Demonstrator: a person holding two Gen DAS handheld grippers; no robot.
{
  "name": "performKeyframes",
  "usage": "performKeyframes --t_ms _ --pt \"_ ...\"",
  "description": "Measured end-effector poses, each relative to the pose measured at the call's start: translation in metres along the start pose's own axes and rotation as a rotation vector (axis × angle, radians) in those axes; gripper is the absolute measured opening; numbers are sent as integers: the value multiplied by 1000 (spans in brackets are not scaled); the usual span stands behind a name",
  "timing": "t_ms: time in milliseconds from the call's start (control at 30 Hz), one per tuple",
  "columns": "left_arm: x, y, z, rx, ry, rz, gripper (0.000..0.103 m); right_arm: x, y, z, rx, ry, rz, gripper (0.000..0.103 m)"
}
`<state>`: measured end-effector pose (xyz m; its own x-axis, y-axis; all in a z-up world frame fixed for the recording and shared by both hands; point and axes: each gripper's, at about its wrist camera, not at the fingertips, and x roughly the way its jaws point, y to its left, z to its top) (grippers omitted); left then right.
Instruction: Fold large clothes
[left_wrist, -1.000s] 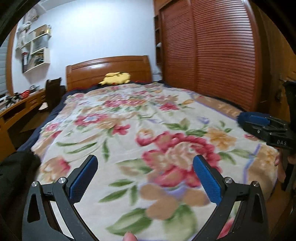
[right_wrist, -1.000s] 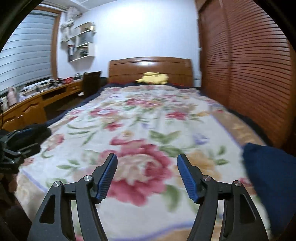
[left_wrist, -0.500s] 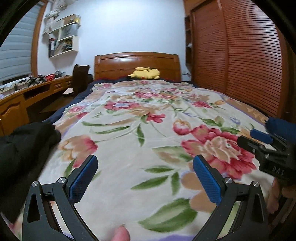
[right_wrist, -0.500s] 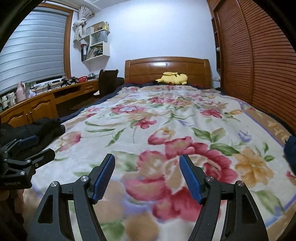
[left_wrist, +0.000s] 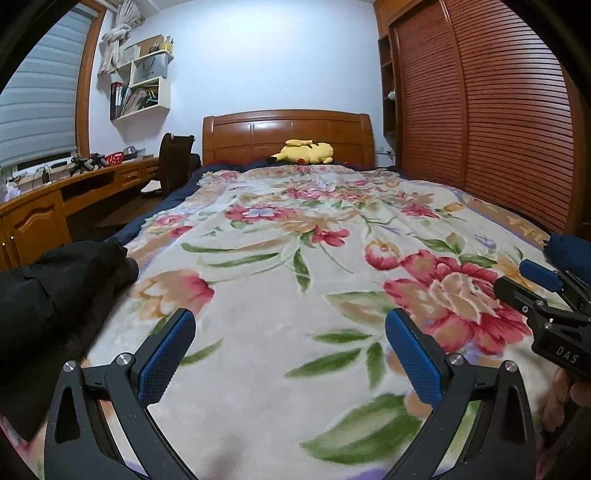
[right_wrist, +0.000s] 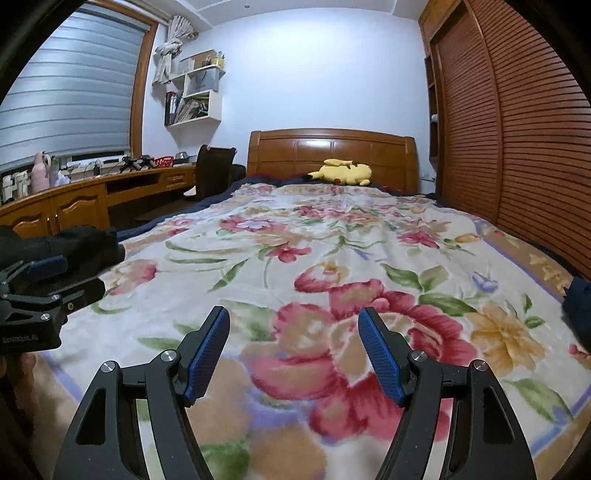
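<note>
- Left wrist view: the left gripper (left_wrist: 290, 354) hangs over the near end of a floral blanket (left_wrist: 280, 280), its blue pads spread wide with nothing between them.
- Right wrist view: the right gripper (right_wrist: 293, 350) hovers over the same blanket, jaws apart and empty.
- A black garment (left_wrist: 48, 291) lies bunched on the bed's left edge; a dark blue garment (right_wrist: 578, 306) sits at the right edge.
- Farther off, a wooden desk (right_wrist: 92, 195) runs along the left wall under a window blind (right_wrist: 70, 99).
- A louvred wooden wardrobe (left_wrist: 480, 110) lines the right side.
- At the far end, a yellow plush toy (left_wrist: 306, 152) rests against the wooden headboard (left_wrist: 258, 133).
</note>
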<state>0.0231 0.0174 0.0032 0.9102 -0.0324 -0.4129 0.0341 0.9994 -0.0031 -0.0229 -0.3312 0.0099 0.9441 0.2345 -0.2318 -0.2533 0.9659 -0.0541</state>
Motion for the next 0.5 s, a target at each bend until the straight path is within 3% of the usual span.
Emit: performKeyframes --t_ms 500 --pt "-3 -2 -2 -1 -11 2 103 25 10 -5 28 -14 2 74"
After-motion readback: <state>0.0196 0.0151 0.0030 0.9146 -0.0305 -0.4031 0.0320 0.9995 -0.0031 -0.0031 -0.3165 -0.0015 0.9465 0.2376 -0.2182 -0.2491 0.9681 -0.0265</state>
